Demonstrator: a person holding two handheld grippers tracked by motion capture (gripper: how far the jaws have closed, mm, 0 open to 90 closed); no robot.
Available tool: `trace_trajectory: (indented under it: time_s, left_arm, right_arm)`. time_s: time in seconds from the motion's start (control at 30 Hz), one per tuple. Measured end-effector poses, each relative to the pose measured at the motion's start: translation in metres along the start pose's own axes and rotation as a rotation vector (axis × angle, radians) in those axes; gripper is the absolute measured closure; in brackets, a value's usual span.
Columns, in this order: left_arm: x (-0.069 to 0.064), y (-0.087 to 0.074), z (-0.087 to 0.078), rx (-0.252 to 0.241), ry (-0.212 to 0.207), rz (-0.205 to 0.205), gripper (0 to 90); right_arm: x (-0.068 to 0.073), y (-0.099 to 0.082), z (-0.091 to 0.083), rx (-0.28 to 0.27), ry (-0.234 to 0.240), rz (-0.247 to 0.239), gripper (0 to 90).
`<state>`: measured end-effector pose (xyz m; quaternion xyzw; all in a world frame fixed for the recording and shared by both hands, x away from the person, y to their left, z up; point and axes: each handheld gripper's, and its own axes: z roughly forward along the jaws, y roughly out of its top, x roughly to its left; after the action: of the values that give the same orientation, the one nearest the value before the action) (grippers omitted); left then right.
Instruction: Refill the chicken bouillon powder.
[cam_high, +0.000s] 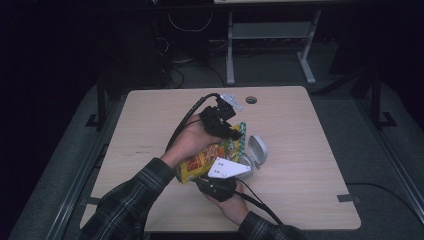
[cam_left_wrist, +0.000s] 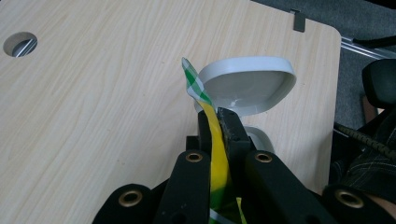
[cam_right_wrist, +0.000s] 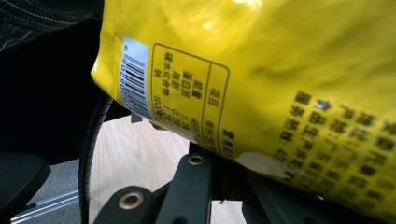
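A yellow snack bag (cam_high: 207, 157) hangs above the middle of the wooden table (cam_high: 150, 130), held between both grippers. In the left gripper view my left gripper (cam_left_wrist: 215, 116) is shut on the bag's (cam_left_wrist: 218, 158) top seam, whose green checked edge (cam_left_wrist: 192, 81) sticks up past the jaws. From above, the left gripper (cam_high: 232, 130) is at the bag's far end. My right gripper (cam_high: 220, 185) is under the near end. In the right gripper view the bag's printed back (cam_right_wrist: 280, 70) lies over the right gripper (cam_right_wrist: 224, 161), whose jaws stand close together on the bag's bottom edge with their tips hidden.
A small white container with its flip lid (cam_high: 258, 149) raised stands on the table just right of the bag; the lid (cam_left_wrist: 247, 86) is right behind the left jaws. A cable hole (cam_high: 251, 100) is at the table's far edge. Table legs (cam_high: 230, 50) stand beyond.
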<state>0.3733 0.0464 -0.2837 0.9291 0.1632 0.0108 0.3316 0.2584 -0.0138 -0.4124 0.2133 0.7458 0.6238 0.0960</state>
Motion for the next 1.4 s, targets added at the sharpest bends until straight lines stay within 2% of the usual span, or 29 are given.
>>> trace_trajectory:
  time_s: [1.4]
  left_arm:
    - [-0.001,0.002,0.0002,0.008,-0.002,0.001,89.8]
  right_arm:
    - [-0.0001,0.0004,-0.0009,-0.007,0.003,-0.006,90.0]
